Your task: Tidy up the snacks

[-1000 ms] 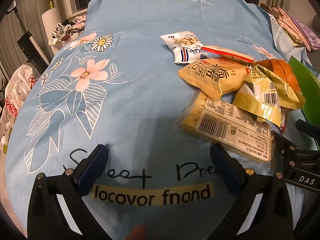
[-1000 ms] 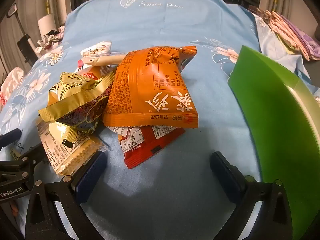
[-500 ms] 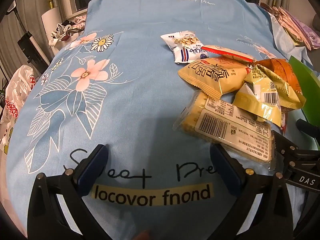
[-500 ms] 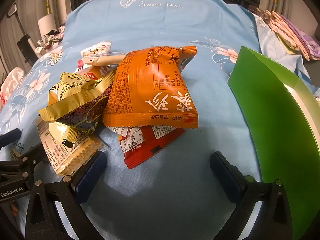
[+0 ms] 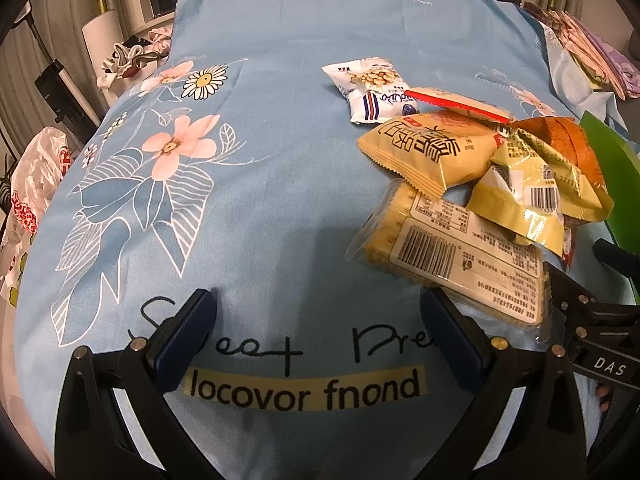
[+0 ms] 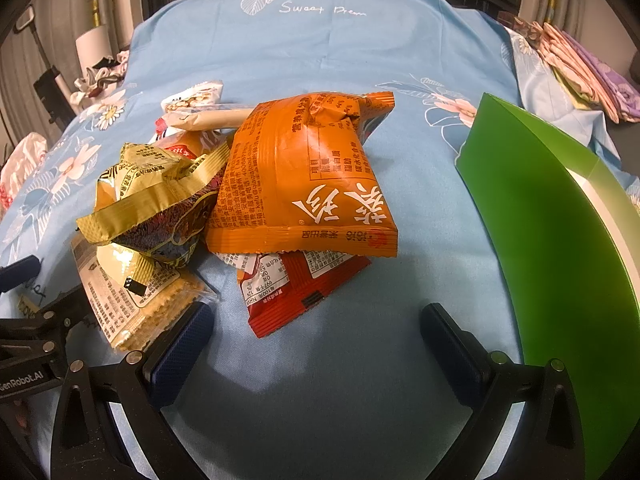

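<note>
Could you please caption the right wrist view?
Open right gripper faces snack pile: orange packet atop red packet.

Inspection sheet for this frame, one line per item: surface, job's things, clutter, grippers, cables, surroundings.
Surface: blue floral bedsheet.
Job's things: snack pile; orange packet overlapping red packet; cracker pack nearest the left gripper; peanut packet at the far edge; green box to the right.
Clutter: nothing seen.
Grippers: left gripper open, empty; right gripper open, empty.
Cables: nothing seen.
Surroundings: folded fabrics far right; plastic bag at left.
</note>
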{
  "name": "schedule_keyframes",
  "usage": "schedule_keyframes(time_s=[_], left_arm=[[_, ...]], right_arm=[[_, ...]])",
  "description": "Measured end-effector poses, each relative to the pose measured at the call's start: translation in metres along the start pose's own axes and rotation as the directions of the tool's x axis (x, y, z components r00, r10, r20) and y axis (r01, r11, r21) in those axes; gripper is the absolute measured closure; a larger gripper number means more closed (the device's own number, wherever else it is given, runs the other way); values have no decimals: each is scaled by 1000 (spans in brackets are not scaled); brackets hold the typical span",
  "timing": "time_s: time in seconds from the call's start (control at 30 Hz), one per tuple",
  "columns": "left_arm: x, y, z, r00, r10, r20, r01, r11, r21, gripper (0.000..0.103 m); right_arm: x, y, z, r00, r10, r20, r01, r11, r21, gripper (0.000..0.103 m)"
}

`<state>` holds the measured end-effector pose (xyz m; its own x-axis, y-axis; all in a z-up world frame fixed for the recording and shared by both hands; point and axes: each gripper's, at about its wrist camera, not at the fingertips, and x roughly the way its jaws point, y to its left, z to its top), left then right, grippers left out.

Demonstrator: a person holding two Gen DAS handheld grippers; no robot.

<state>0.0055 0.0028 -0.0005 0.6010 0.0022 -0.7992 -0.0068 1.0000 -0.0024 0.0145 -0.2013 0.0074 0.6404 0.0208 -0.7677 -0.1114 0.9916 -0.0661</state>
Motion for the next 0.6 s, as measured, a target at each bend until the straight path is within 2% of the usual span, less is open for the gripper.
schedule_keyframes(time_s=[0.17, 0.3, 0.4, 0.6], left_arm=[[-2, 5, 3, 999, -35, -38, 34, 999, -9, 1], [-13, 13, 4, 992, -119, -29, 117, 991, -67, 3], [-23, 18, 8, 980, -200, 7, 199, 973, -116, 5], [-35, 4, 17, 957, -284, 56, 289, 949, -122, 15]], right_arm=[[-1, 1, 2, 1000, -5, -22, 5, 1000, 4, 0], [-10, -2, 7, 996, 62, -66, -61, 998, 10, 0], [-37, -10, 11, 990, 143, -16, -142, 989, 34, 0], [-73, -23, 38, 964, 258, 67, -265, 957, 122, 1]])
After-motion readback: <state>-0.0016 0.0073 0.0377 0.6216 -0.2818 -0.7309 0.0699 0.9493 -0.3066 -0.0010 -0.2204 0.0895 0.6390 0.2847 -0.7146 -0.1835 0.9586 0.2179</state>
